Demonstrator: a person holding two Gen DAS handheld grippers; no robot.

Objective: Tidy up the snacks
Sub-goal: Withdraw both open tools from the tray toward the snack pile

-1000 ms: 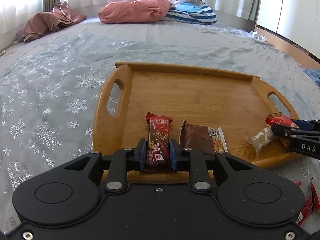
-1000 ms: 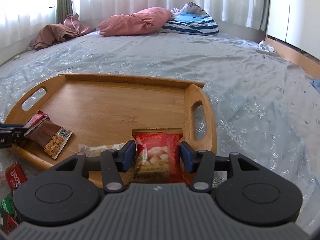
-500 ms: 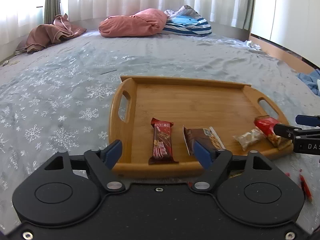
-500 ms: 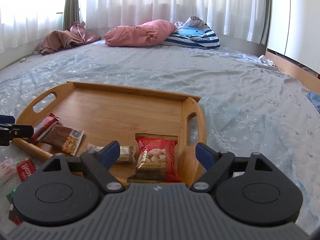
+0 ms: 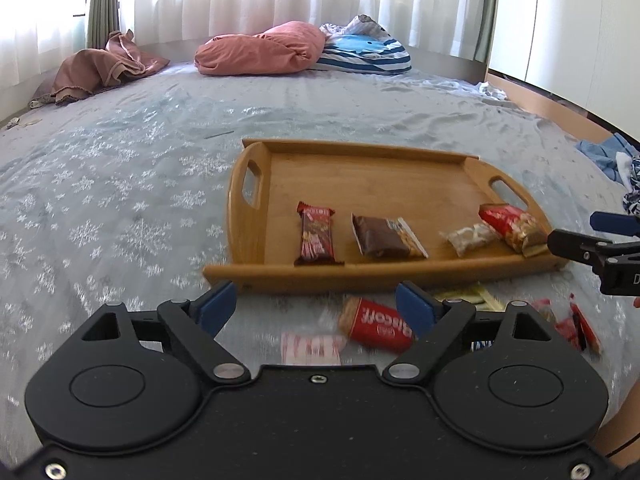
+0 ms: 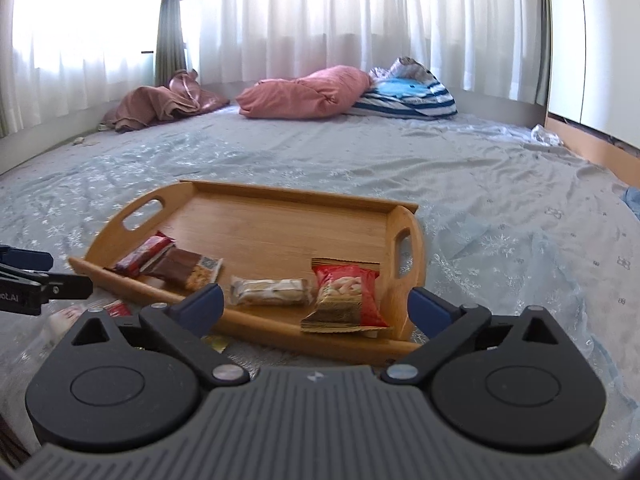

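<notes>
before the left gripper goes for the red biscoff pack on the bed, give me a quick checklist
1. Left gripper open and holding nothing: ok.
2. Right gripper open and holding nothing: ok, it hangs at the tray's right end.
3. Biscoff pack within the left jaw span: ok, but it sits close to the right-hand finger, so centre first.
4. Pack free of neighbours: cannot tell, the pale red-striped wrapper lies right beside it and the frame is blurred.
5. Room on the wooden tray: ok, four snacks line the near edge, the back half is bare.
</notes>
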